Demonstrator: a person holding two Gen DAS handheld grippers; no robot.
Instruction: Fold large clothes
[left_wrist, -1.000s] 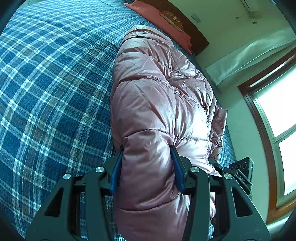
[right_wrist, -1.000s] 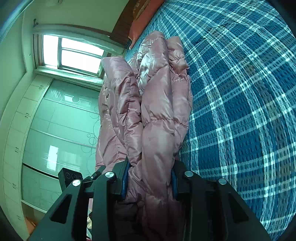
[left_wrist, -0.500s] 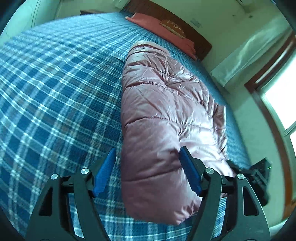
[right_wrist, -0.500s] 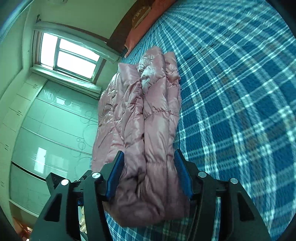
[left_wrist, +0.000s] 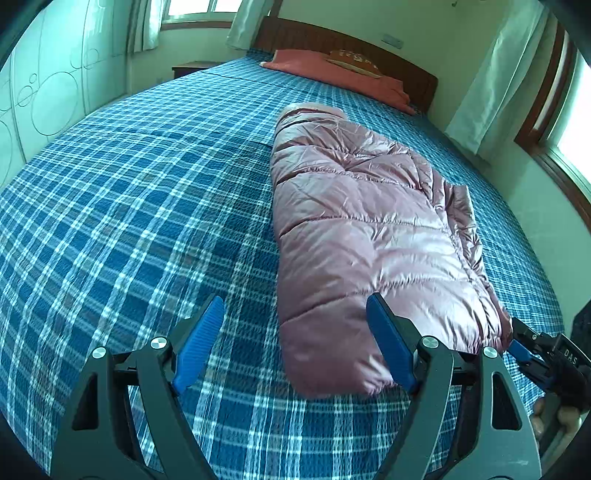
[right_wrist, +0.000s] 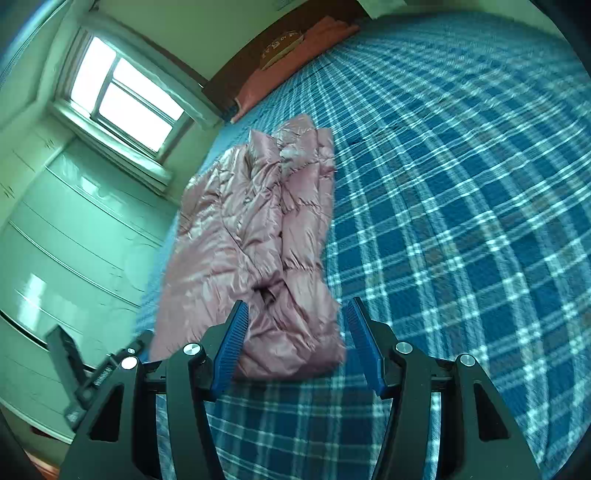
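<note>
A shiny pink puffer jacket (left_wrist: 362, 236) lies folded into a long bundle on the blue plaid bed (left_wrist: 129, 221). My left gripper (left_wrist: 295, 314) is open and empty, just short of the jacket's near end, with the right pad beside the bundle. In the right wrist view the jacket (right_wrist: 251, 243) lies ahead. My right gripper (right_wrist: 295, 314) is open and empty, and its fingers stand on either side of the jacket's near end without gripping it. The right gripper also shows at the far right of the left wrist view (left_wrist: 543, 360).
An orange-red pillow (left_wrist: 332, 70) lies against the dark wooden headboard (left_wrist: 354, 40) at the far end of the bed. Pale wardrobe doors (right_wrist: 62, 251) stand beside the bed. Windows (right_wrist: 122, 99) with curtains are on the walls.
Both grippers let go of the jacket, opened wide and drew back. The jacket dropped from being held up to lying flat on the bed.
</note>
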